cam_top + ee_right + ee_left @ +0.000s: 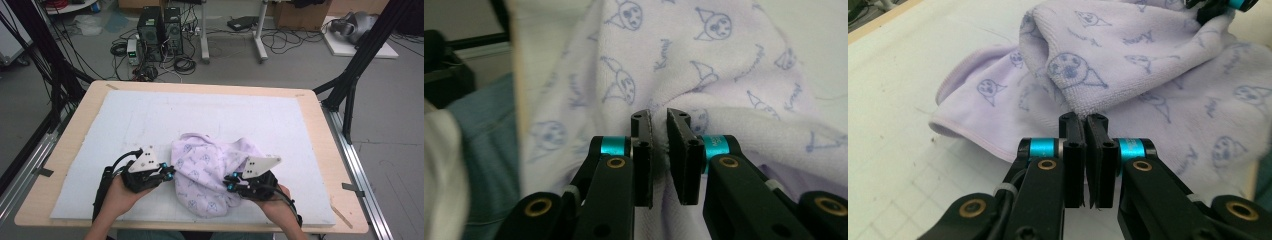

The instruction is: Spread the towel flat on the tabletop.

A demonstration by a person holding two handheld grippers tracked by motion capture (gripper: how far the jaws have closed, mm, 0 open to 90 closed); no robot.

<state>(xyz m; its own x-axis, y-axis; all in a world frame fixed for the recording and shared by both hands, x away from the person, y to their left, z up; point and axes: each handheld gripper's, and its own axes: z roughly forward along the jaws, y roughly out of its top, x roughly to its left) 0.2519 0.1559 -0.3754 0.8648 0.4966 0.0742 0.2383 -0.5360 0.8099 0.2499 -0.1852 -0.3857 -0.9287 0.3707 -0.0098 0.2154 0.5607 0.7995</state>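
Towel [210, 170] bunched on the mat [125, 120], toward the near edge and about midway across, mat itself spread over the table [65, 135]. Left gripper [169, 174] at the towel's left edge and right gripper [231, 183] at its right side, each clamped on a fold, hands behind them at the table's near edge. Beyond the table's far edge, on the floor, computer towers [160, 32] left of a stand's legs [232, 47].

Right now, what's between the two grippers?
In the high view, the bunched lilac towel spans the stretch between left gripper and right gripper; each is clamped on a fold.
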